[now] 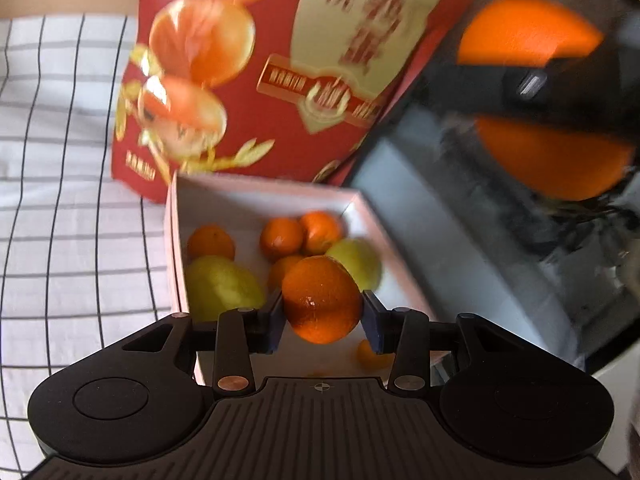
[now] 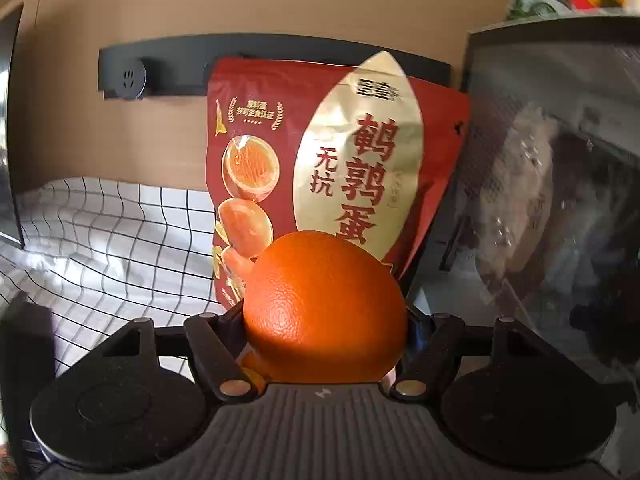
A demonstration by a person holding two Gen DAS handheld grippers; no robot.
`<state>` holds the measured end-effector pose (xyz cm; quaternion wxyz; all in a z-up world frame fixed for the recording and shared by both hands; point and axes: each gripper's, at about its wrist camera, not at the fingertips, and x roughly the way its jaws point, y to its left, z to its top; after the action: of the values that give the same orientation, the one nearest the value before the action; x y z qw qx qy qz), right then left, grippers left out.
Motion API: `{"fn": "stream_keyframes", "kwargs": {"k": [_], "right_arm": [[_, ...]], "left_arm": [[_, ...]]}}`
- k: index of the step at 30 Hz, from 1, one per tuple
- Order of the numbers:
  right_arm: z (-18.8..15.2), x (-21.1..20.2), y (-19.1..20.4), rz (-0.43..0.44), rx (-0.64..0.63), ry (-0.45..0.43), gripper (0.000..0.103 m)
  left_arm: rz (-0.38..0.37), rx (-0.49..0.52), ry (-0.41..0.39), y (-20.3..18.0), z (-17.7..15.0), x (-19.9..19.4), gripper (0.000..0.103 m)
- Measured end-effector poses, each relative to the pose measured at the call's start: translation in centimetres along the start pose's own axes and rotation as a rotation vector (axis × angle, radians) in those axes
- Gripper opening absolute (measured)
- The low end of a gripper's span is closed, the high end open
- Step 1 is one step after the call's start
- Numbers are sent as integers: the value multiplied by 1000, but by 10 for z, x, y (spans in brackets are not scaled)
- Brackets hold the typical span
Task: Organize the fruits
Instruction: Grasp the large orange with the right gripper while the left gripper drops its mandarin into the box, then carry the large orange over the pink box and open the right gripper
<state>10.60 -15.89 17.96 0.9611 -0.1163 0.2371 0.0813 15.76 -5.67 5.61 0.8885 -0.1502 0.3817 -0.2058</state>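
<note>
The left gripper (image 1: 322,309) has its fingers (image 1: 275,320) closed on a small tangerine (image 1: 321,300), held just above the open white box (image 1: 256,194); inside that box lie more tangerines (image 1: 281,238) and two yellow-green fruits (image 1: 222,287); a red snack bag (image 1: 280,120) stands behind it on the checked cloth (image 1: 60,200). The right gripper (image 2: 325,320) grips a large orange (image 2: 325,308) between its fingers, raised in front of the same red bag (image 2: 256,92); a dark appliance (image 2: 552,200) stands just right of the bag.

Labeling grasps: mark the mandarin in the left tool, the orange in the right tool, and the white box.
mandarin (image 1: 322,300), left wrist view, front face.
orange (image 2: 325,308), right wrist view, front peel.
white box (image 1: 264,188), left wrist view, far rim.
</note>
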Motion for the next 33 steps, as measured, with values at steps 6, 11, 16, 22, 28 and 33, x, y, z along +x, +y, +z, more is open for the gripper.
{"fn": "stream_keyframes", "kwargs": {"k": [6,11,16,22,28,33], "right_arm": [[0,14,5,38,44,45,72],[-7,16,6,71,75,73,72],[-10,22,-1,63,103,78,72],[-18,53,-7,44,155,130,72],[-36,110,3,25,202,182,72],[-64,172,20,19,226,322,73]], "left_arm": [[-3,-21,104,12,-9,20,46],[-40,-3,30,16,-11,4,46],[-55,26,-161,23,-23,-39,46],[-45,-52,-447,62,-57,-76,46],[39,-86,-509,86,-69,-74,46],[62,-107,-530,91,-68,-78,46]]}}
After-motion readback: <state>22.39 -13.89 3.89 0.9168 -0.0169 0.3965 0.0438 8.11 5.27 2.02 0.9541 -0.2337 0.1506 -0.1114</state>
